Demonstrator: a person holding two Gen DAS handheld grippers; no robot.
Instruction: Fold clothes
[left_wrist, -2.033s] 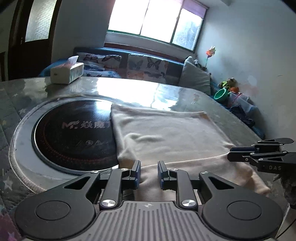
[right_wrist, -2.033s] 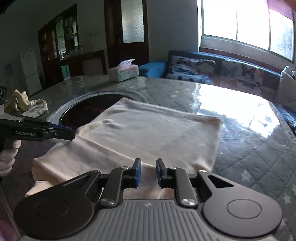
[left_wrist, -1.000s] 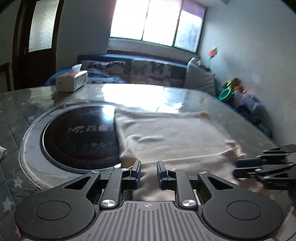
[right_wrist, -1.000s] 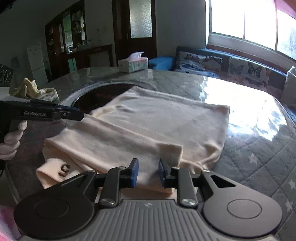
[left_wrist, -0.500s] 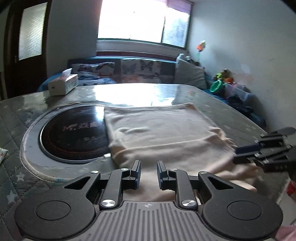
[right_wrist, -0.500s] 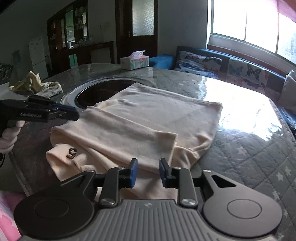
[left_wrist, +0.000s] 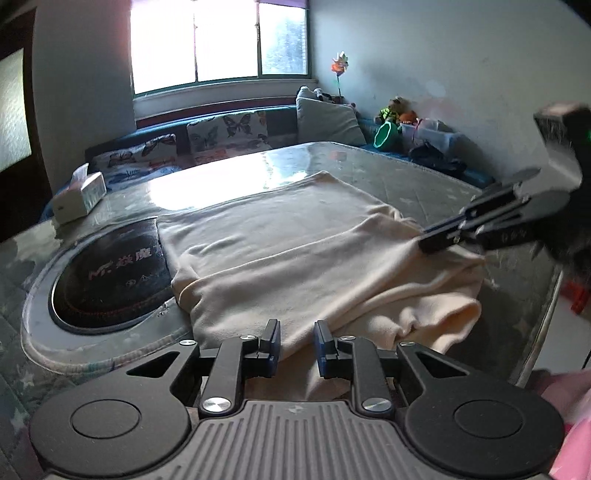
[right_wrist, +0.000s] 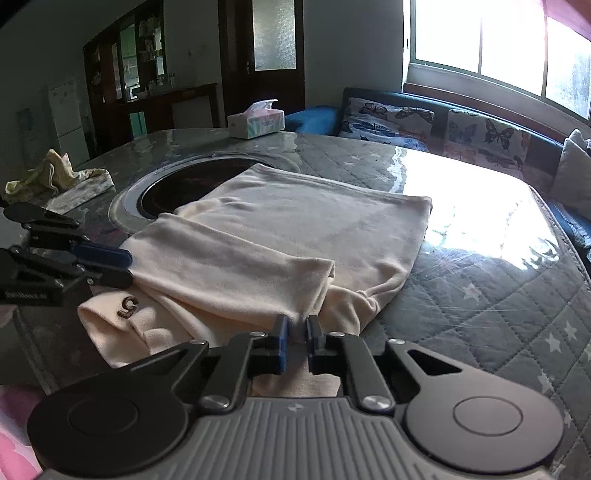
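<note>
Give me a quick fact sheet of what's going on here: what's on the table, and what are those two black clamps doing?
Place: quilted table under a shiny clear cover
Garment: cream garment, partly folded, one side lying over the round black cooktop
Right gripper: shut on the garment's near edge; its jaws have just been closing on the cloth
Left gripper: jaws apart at the garment's near edge, cloth between them; grip unclear
Also there: tissue box, crumpled yellowish cloth
</note>
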